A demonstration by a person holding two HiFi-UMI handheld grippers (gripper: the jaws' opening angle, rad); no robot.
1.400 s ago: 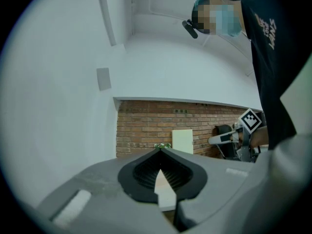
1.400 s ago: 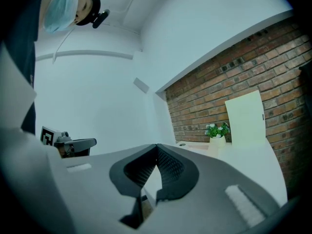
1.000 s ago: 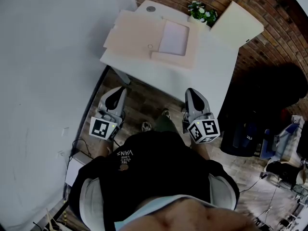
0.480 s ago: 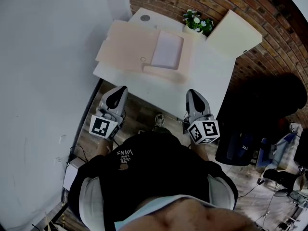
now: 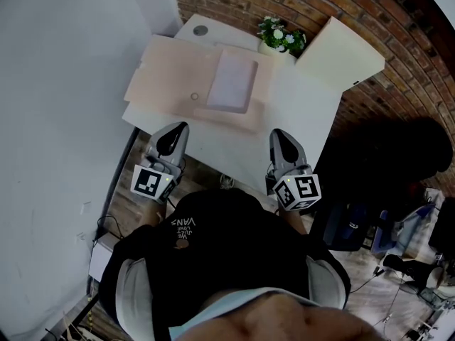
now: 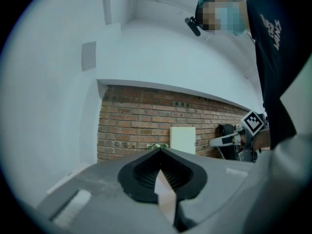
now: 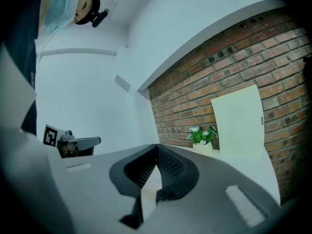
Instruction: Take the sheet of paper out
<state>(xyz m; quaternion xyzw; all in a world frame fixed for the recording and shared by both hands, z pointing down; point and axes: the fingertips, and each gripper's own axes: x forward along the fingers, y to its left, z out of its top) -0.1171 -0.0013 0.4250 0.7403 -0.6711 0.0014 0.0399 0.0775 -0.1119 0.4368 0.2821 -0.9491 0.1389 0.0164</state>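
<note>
- Sheet of paper (image 5: 232, 89): pale lilac, rectangular, flat. It lies on the right half of an opened peach folder (image 5: 167, 84), slightly tilted, on the white table (image 5: 298, 112).
- Lower edge of the sheet meets a peach strip of the folder. Whether it is tucked under that strip, I cannot tell.
- Small round mark on the folder, just left of the sheet, is too small to identify.
- Behind the folder, by the brick wall (image 5: 398, 48): potted plant (image 5: 281, 38) and cream board (image 5: 340, 52), the board leaning on the wall.
- Left gripper (image 5: 178, 126): jaws pressed together, nothing between them. Tip is at the near table edge, below the folder's left part.
- Right gripper (image 5: 276, 133): jaws also together and empty. Tip is over the near table edge, below and to the right of the sheet. Neither gripper touches sheet or folder.
- Hidden: in both gripper views the gripper's own body covers the low part of the picture, so sheet and folder do not show there; only wall, plant, board and the other gripper.
- Person's torso fills the bottom of the head view and cuts off both forearms.
- Vs. earlier pictures: table w/ folder is now nearer to the grippers. Before, both tips were over the wooden floor, short of the table. Jaws were closed then as well, and the sheet keeps the same place on the folder.
</note>
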